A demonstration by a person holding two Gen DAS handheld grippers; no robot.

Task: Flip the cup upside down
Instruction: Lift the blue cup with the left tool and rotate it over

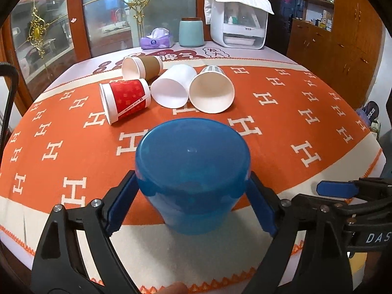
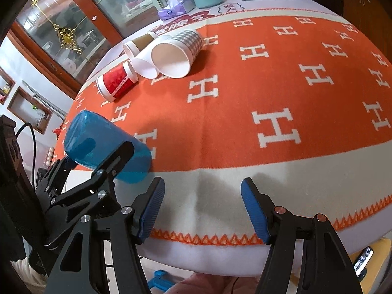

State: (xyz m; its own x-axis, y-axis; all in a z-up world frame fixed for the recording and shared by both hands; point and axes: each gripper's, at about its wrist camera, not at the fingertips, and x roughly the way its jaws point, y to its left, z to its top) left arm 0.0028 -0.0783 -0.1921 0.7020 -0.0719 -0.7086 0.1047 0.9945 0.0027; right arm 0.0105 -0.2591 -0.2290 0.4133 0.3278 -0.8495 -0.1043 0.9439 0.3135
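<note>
— What sits nearest the lens?
— The blue cup, base up, clamped in the left gripper over the counter edge.
— And the right gripper?
— Spread wide, holding nothing.
— Other containers?
— At twelve o'clock, four empty paper cups lie tipped on the orange cloth, a teal jar beyond.

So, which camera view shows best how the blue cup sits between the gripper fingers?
The left wrist view: the blue cup fills the centre, base up, with both pads of the left gripper against its sides. The right wrist view shows the cup only sidelong at the left edge, partly hidden behind one finger.
</note>
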